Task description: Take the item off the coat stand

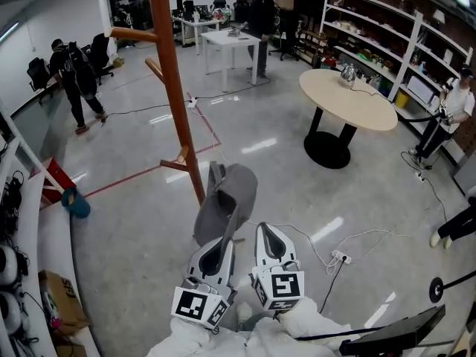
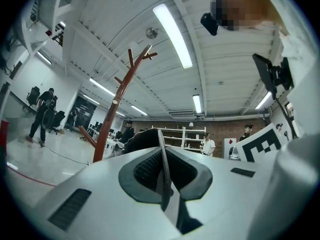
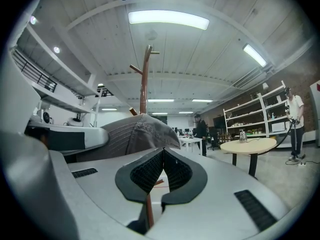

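Grey cap point(image 1: 229, 193) sits pinched in the left claw point(image 1: 226, 233), just beside the right claw point(image 1: 267, 230), whose jaws meet empty.

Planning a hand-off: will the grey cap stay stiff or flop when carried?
The crown of the grey cap creases and sags, so it is probably floppy. Its brim, pinched edge-on in the left gripper, looks thin and likely stiffer. A pinch alone carries it, so it seems light.

Head view looks down; both gripper views tilt up, sharing coat stand point(image 1: 176, 88).
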`<state>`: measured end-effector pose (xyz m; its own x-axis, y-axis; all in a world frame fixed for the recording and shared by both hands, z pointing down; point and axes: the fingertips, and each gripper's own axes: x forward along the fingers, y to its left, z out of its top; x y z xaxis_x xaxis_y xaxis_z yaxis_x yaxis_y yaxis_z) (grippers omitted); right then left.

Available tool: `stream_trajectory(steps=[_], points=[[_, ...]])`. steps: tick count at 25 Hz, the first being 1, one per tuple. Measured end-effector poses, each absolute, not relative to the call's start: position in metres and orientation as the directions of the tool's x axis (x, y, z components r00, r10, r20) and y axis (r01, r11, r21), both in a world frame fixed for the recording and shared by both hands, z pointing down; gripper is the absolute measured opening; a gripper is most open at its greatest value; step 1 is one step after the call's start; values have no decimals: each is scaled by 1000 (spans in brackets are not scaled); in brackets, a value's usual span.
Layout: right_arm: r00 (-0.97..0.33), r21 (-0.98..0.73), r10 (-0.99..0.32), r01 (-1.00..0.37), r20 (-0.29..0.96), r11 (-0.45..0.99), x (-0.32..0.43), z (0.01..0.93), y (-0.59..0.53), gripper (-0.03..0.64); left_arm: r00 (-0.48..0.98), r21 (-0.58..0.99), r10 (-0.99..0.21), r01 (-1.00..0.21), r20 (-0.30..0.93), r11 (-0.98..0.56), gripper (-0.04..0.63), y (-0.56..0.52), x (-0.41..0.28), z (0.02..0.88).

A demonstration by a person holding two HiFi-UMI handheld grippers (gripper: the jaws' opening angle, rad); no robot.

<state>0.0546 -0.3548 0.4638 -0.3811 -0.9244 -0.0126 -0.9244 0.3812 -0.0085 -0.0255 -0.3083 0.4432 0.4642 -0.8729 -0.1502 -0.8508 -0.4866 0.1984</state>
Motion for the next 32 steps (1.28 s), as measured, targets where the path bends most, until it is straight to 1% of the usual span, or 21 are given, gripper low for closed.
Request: stream_trajectory(steps=[11, 18, 25, 29, 32], points=[[-365, -12, -931, -931, 6, 365, 36, 471, -286, 9, 449, 216, -883, -856, -141, -470, 18, -250, -50, 447], [-355, -7, -935, -935, 7, 355, 33, 469, -251, 9, 448, 222, -879, -851, -165, -475, 18, -220, -52, 437], [-411, 9, -911, -911, -18, 411, 23, 453, -235, 9, 417, 208, -890, -868, -184, -450, 17, -208, -53, 425], [-441, 14, -897, -897, -19, 441, 20, 450, -234, 9, 387, 174, -906, -893, -174, -415, 17, -208, -54, 427], [-454, 12, -890, -891, -30, 454, 19, 448, -232, 9, 371, 184, -913, -898, -170, -399, 18, -208, -57, 430]])
